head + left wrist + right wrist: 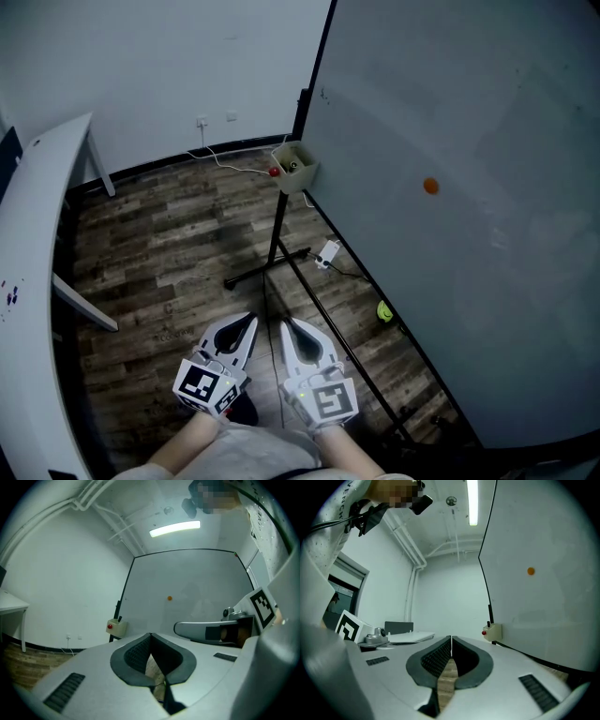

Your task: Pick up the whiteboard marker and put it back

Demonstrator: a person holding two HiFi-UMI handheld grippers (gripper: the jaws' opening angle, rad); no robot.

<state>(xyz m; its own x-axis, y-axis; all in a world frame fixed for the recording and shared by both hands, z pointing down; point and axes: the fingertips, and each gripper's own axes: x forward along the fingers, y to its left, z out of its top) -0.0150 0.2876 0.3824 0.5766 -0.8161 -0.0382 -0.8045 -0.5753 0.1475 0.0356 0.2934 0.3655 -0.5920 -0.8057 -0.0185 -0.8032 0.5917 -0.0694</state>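
Left gripper [249,324] and right gripper [289,328] hang low, well short of the whiteboard [450,187], fingers pressed together on nothing; I judge the approach not begun. A yellow-green item [384,311] on the floor beneath the whiteboard may be the marker, unconfirmed. The holder box [298,169] sits at the whiteboard's left edge.

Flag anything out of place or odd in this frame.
A small yellow-green thing lies on the floor beside the whiteboard's base; it is too small to identify. A white plug-like block lies nearby. Nothing else stands out.
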